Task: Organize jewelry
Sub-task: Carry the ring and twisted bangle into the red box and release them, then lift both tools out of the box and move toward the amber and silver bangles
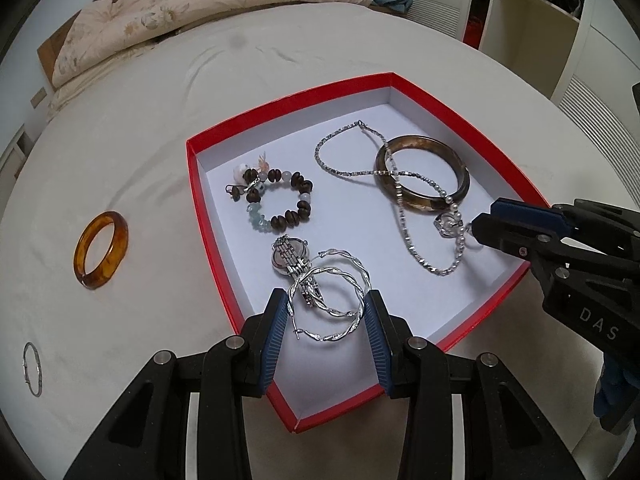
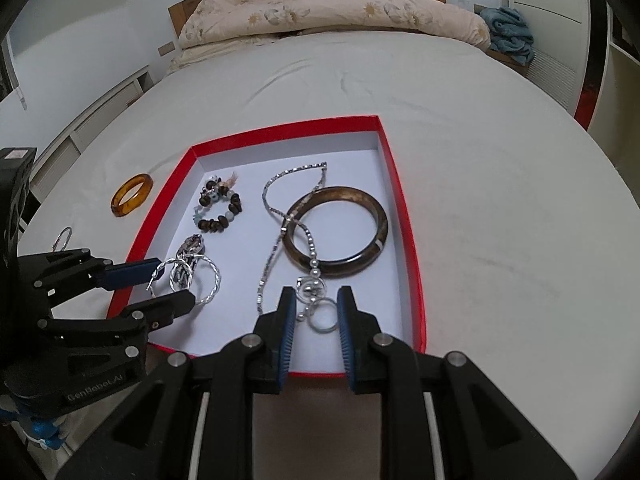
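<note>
While both claws hang released over the red box [image 1: 208, 216], light, springy hoop earrings [image 1: 332, 300] are best pinched at the rim.

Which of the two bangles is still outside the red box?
The amber bangle, translucent orange, lying on the bed left of the red box. The dark brown bangle sits inside the box, tangled with a silver chain.

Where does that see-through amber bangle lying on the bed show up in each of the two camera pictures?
Left wrist view: the translucent amber bangle lies at the left, on the white bedsheet, outside the box.
Right wrist view: amber bangle sits upper left, beyond the box's far-left corner.
Shared landmark: the red-rimmed shallow box beside it.
</note>
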`<state>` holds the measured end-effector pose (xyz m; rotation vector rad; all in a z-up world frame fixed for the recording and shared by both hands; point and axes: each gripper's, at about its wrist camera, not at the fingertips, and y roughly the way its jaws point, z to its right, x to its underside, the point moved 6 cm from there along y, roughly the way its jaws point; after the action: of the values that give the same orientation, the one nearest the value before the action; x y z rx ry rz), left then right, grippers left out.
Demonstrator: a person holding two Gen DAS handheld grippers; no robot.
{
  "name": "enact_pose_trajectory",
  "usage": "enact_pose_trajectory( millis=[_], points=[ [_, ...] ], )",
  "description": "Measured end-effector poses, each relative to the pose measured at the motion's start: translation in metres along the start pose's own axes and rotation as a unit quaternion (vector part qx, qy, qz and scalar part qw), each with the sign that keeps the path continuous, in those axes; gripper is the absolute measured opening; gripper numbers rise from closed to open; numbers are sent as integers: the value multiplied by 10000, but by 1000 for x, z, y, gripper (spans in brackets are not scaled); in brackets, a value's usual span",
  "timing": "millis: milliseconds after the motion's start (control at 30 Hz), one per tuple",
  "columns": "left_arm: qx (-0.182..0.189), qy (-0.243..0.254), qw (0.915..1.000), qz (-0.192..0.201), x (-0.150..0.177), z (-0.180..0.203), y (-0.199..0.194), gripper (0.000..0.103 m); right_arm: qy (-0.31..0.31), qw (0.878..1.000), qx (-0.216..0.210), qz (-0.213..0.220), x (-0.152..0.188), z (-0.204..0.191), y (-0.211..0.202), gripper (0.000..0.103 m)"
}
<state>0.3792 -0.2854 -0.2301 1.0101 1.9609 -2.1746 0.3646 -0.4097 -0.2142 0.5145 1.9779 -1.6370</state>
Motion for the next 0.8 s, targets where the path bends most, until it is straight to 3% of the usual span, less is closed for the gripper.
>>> enact_pose_trajectory(
  millis=[333, 800],
  points=[
    [-23, -6, 9999, 125, -1, 3, -21, 45, 69, 9999, 123, 75, 2, 1, -23, 24],
    [-178, -66, 9977, 646, 6, 0, -107, 52, 27, 9987, 145, 484, 3, -26, -102, 26]
  ],
)
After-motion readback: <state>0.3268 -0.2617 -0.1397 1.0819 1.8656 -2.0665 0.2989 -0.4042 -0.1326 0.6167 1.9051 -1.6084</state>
